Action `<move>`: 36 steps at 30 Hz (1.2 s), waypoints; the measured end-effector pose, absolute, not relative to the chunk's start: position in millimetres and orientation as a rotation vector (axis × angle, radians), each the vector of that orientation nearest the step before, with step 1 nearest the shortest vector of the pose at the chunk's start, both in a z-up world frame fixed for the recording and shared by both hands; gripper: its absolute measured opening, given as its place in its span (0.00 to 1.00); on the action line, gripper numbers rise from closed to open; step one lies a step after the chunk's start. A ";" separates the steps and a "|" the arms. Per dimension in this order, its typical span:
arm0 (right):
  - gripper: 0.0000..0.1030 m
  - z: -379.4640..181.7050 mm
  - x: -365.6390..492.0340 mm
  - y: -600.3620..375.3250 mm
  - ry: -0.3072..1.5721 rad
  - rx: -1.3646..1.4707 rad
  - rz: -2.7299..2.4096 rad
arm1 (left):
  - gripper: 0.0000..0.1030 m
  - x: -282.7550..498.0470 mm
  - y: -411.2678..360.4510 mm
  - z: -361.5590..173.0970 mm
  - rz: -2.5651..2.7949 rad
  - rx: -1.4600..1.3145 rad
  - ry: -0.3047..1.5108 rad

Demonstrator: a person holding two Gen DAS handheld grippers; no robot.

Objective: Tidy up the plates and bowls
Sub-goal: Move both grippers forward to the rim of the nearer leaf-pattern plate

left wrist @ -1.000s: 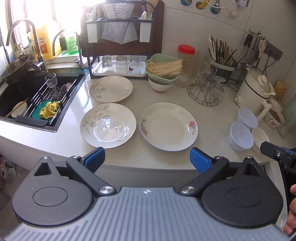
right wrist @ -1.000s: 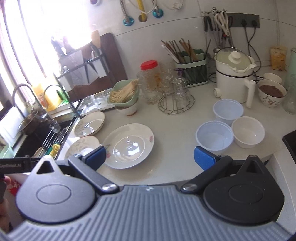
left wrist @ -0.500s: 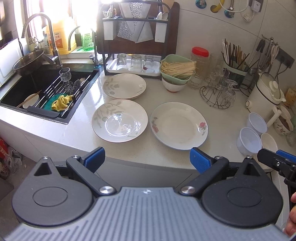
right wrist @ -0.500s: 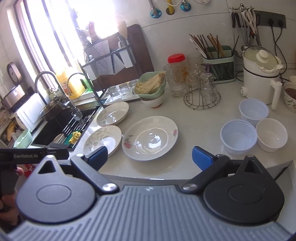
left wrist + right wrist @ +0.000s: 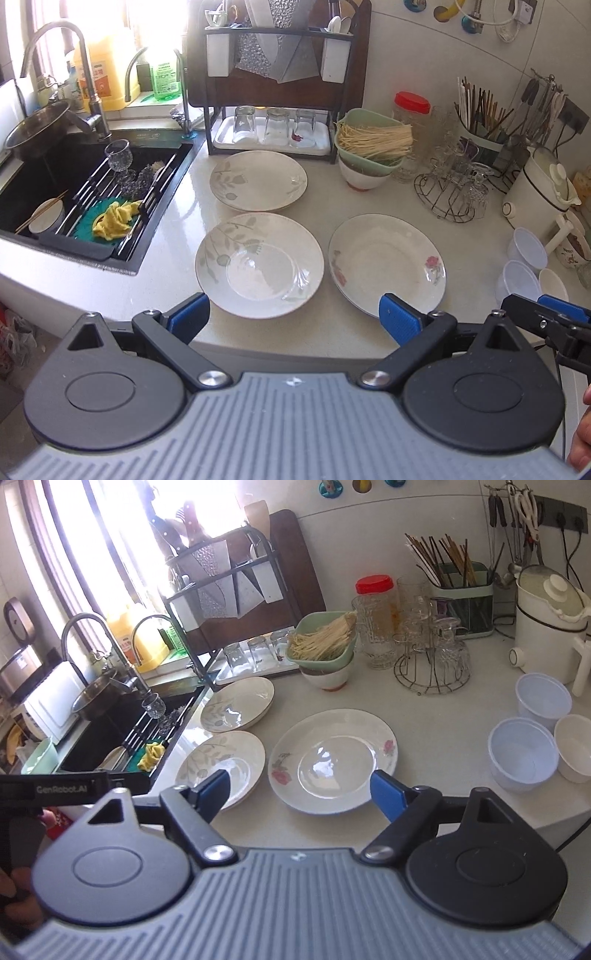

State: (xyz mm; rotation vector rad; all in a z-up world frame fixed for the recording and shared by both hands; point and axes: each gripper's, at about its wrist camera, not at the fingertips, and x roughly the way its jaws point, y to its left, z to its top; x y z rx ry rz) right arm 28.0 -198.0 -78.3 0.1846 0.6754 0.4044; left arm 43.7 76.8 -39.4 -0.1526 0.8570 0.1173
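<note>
Three plates lie on the white counter: a far leaf-pattern plate, a near leaf-pattern plate and a rose-pattern plate. They also show in the right wrist view: far leaf plate, near leaf plate, rose plate. Two translucent plastic bowls and a white bowl stand at the right. My left gripper is open and empty at the counter's front edge. My right gripper is open and empty, just before the rose plate.
A black sink with a rack, cloth and glass is at the left. A dish rack with glasses stands behind. A green bowl of noodles, a wire glass stand, a chopstick holder and a white kettle line the back.
Both grippers have moved in closer to the counter and turned a little left; the plates look larger. Both stay open and empty.
</note>
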 end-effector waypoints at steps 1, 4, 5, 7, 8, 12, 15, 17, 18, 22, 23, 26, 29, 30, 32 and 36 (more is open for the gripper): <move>0.82 -78.6 30.9 -191.7 0.677 0.184 0.398 | 0.97 50.3 83.8 -40.8 0.105 -0.147 0.859; 0.81 -82.1 40.6 -173.5 0.689 0.183 0.375 | 0.97 70.7 104.7 -44.6 0.074 -0.129 0.858; 0.80 -83.6 44.0 -167.9 0.695 0.182 0.367 | 0.97 76.6 111.0 -46.2 0.066 -0.127 0.859; 0.79 -87.5 51.8 -156.1 0.711 0.191 0.352 | 0.97 91.2 126.2 -50.7 0.045 -0.124 0.865; 0.79 -89.2 55.7 -150.5 0.717 0.195 0.343 | 0.97 97.3 132.8 -53.0 0.036 -0.122 0.867; 0.77 -96.8 69.9 -127.0 0.737 0.188 0.274 | 0.97 122.2 161.7 -65.7 0.007 -0.118 0.877; 0.77 -101.2 80.1 -113.6 0.739 0.197 0.212 | 0.97 138.8 182.4 -74.6 -0.016 -0.114 0.893; 0.77 -105.2 87.2 -103.3 0.751 0.221 0.198 | 0.97 147.4 194.3 -79.7 -0.034 -0.110 0.901; 0.77 -107.8 90.7 -97.0 0.758 0.224 0.186 | 0.97 152.1 201.4 -83.4 -0.043 -0.106 0.907; 0.77 -119.8 102.4 -72.8 0.792 0.240 0.164 | 0.97 168.8 224.0 -98.3 -0.072 -0.096 0.934; 0.77 -123.2 105.1 -66.9 0.804 0.251 0.166 | 0.97 172.3 229.4 -101.3 -0.081 -0.094 0.940; 0.75 -131.8 112.8 -50.5 0.843 0.279 0.182 | 0.97 182.9 242.8 -111.7 -0.102 -0.090 0.957; 0.71 -138.7 117.9 -33.4 0.874 0.276 0.203 | 0.97 196.7 253.1 -126.7 -0.122 -0.090 0.994; 0.68 -141.0 119.3 -29.2 0.886 0.275 0.204 | 0.97 201.4 255.5 -131.6 -0.129 -0.086 1.003; 0.66 -144.9 122.4 -25.8 0.904 0.276 0.189 | 0.97 208.3 258.9 -138.9 -0.144 -0.076 1.010; 0.51 -157.1 131.4 -21.8 0.934 0.280 0.161 | 0.96 220.2 265.2 -154.7 -0.167 -0.089 1.032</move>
